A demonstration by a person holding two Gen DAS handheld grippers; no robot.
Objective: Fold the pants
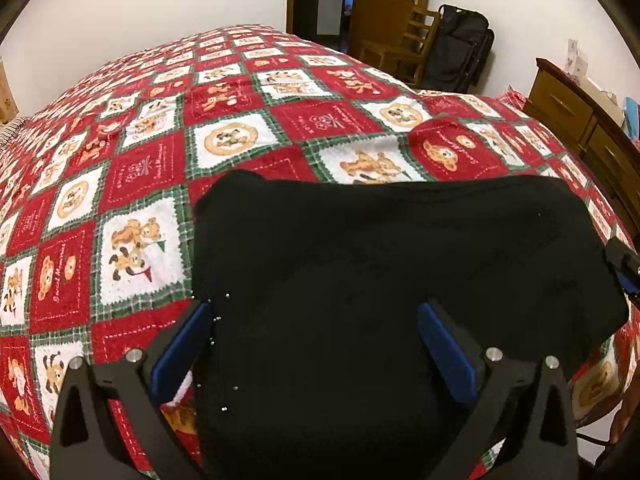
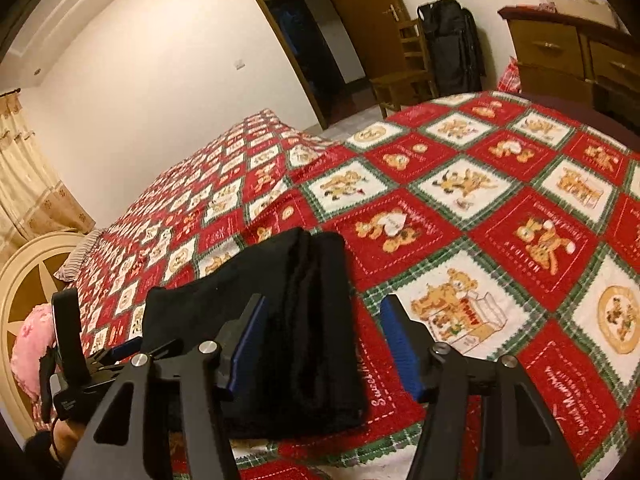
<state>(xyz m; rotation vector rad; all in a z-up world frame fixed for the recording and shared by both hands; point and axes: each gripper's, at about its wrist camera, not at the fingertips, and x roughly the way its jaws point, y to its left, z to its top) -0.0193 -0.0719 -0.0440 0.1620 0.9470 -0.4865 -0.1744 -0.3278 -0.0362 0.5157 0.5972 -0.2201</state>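
The black pants lie folded into a compact stack on the red patchwork bedspread. My left gripper is open and hovers over the stack's near left part, holding nothing. In the right wrist view the folded pants show layered edges on top. My right gripper is open over the stack's right edge, its left finger over the cloth and its right finger over the bedspread. The right gripper's tip shows at the far right in the left wrist view. The left gripper shows at the lower left of the right wrist view.
A wooden chair and a black bag stand by the open door beyond the bed. A wooden dresser runs along the right. A cream headboard and a pink pillow sit at the left.
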